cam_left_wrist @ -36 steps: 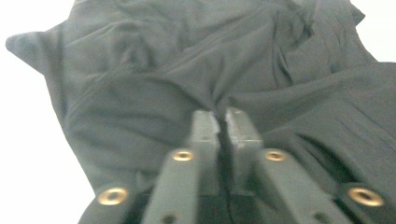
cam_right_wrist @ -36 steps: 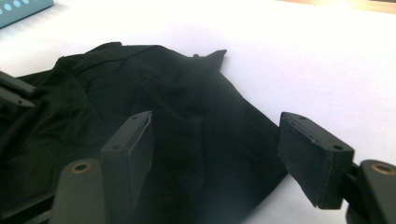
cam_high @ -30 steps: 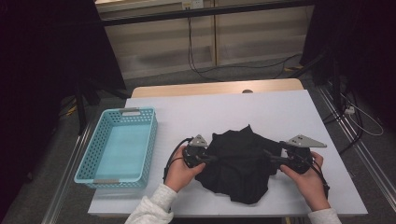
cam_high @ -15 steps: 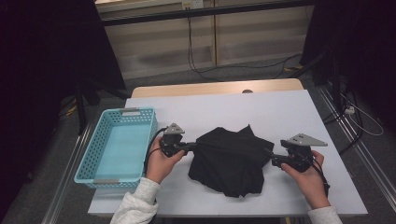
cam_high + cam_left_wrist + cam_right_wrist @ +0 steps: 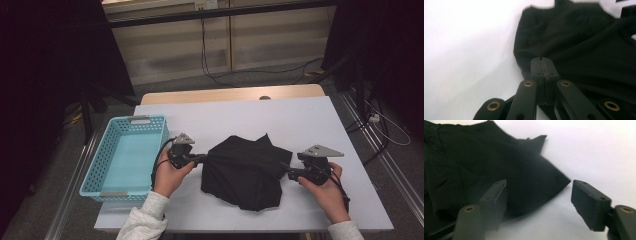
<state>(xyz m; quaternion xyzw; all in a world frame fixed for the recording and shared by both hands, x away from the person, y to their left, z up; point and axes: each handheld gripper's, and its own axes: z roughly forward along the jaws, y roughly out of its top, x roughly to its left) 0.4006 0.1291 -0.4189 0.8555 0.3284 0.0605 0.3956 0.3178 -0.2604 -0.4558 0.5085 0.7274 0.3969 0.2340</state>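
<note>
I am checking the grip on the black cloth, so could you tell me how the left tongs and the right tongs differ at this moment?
The left tongs are shut on the black cloth at its left edge; the right tongs stand open, a cloth corner between them, unpinched. The right tongs' jaws have just been closing a little; the left tongs' jaws are pressed together. Both are hand-held, low over the white table, facing the cloth.

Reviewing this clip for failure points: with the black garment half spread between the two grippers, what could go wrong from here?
1. The right gripper stands open around a corner of the black garment without pinching it; closing now may catch only the tip, or nothing.
2. The left gripper is shut on a thin fold at the edge; a harder pull could slip it free.
3. The cloth lies bunched, so spreading may trap creases.
</note>
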